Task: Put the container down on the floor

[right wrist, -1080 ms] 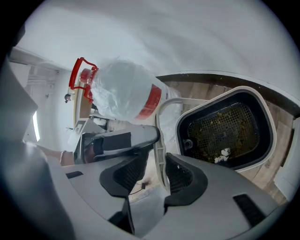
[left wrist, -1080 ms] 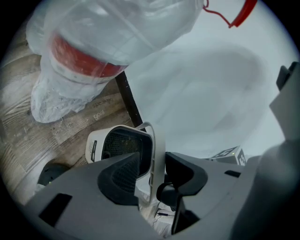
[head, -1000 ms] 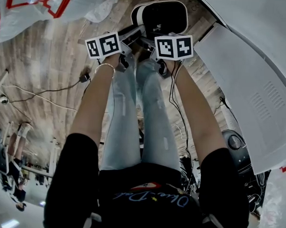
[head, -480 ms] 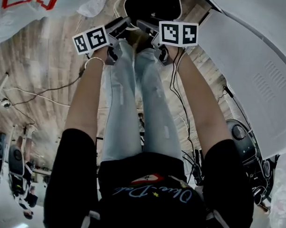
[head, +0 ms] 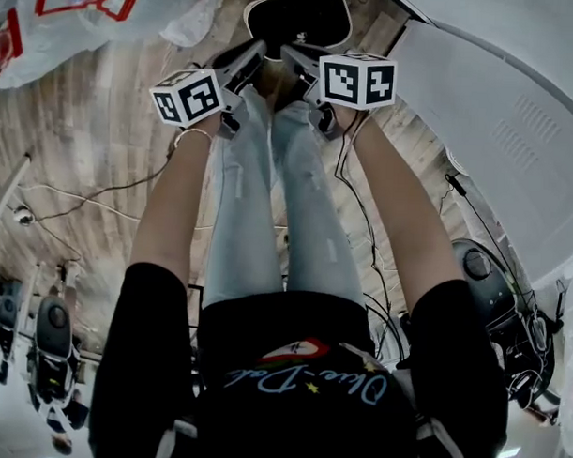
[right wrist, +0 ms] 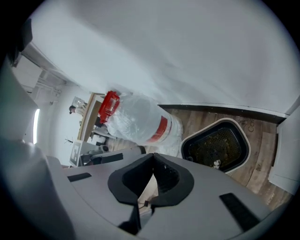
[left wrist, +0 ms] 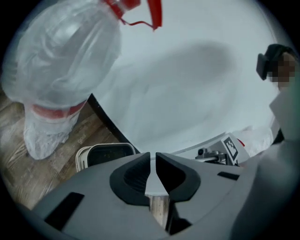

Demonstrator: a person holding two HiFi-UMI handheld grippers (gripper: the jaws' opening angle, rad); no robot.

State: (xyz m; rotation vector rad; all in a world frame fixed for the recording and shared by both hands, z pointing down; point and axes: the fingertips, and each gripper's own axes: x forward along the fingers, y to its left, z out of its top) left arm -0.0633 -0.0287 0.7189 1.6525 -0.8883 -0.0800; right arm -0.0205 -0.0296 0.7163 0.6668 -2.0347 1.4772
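Observation:
The container (head: 299,17), a cream tub with a dark inside, stands on the wooden floor beyond the person's feet. It also shows low in the left gripper view as the tub (left wrist: 105,154), and at right in the right gripper view as the container (right wrist: 216,146). My left gripper (head: 243,62) hangs just short of it; its jaws (left wrist: 153,157) are closing, a narrow gap left, nothing between them. My right gripper (head: 297,62) is beside it, tips together (right wrist: 153,159) and empty. Neither gripper touches the container.
A clear plastic bag (head: 97,15) with red print lies left of the container. A big white curved body (head: 515,137) fills the right side. Cables (head: 91,184) trail over the floor, and a dark round device (head: 477,268) sits at right. The person's legs (head: 269,204) hang below the grippers.
Both grippers' jaws have closed from wide open. The grippers have drawn back a little from the container, which stays on the floor.

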